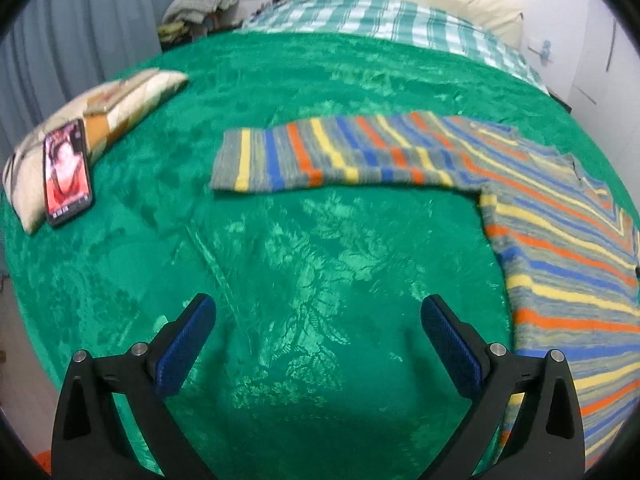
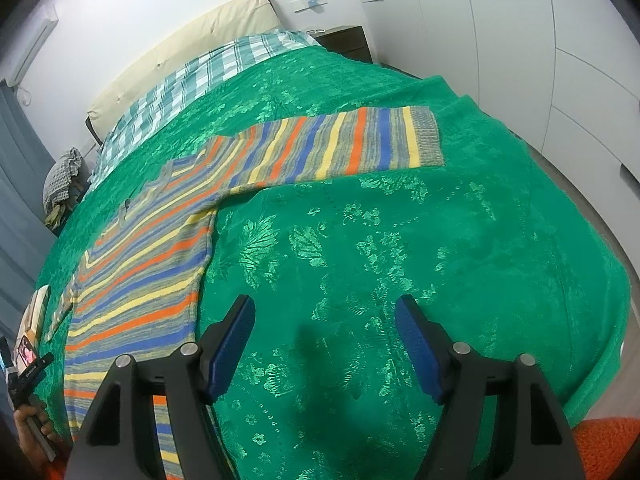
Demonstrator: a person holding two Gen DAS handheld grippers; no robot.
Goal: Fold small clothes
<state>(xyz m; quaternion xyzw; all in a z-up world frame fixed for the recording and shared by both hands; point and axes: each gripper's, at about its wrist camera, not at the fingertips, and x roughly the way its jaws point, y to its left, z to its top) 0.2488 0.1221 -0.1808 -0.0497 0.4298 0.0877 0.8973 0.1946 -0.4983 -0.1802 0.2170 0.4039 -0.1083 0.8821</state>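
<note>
A striped knit sweater in grey, blue, orange and yellow lies flat on the green bedspread. In the left wrist view its body [image 1: 568,264] is at the right and one sleeve [image 1: 328,156] stretches left. In the right wrist view the body [image 2: 140,276] is at the left and the other sleeve [image 2: 348,144] stretches right. My left gripper [image 1: 318,340] is open and empty above bare bedspread, left of the sweater's body. My right gripper [image 2: 324,340] is open and empty above bare bedspread, right of the body.
The green bedspread [image 1: 280,264] covers a bed with a checked sheet [image 1: 380,20] and cream headboard [image 2: 180,52]. A phone [image 1: 66,172] leans on a patterned cushion [image 1: 100,112] at the left. A nightstand [image 2: 348,42] and white wardrobe doors [image 2: 540,60] stand to the right.
</note>
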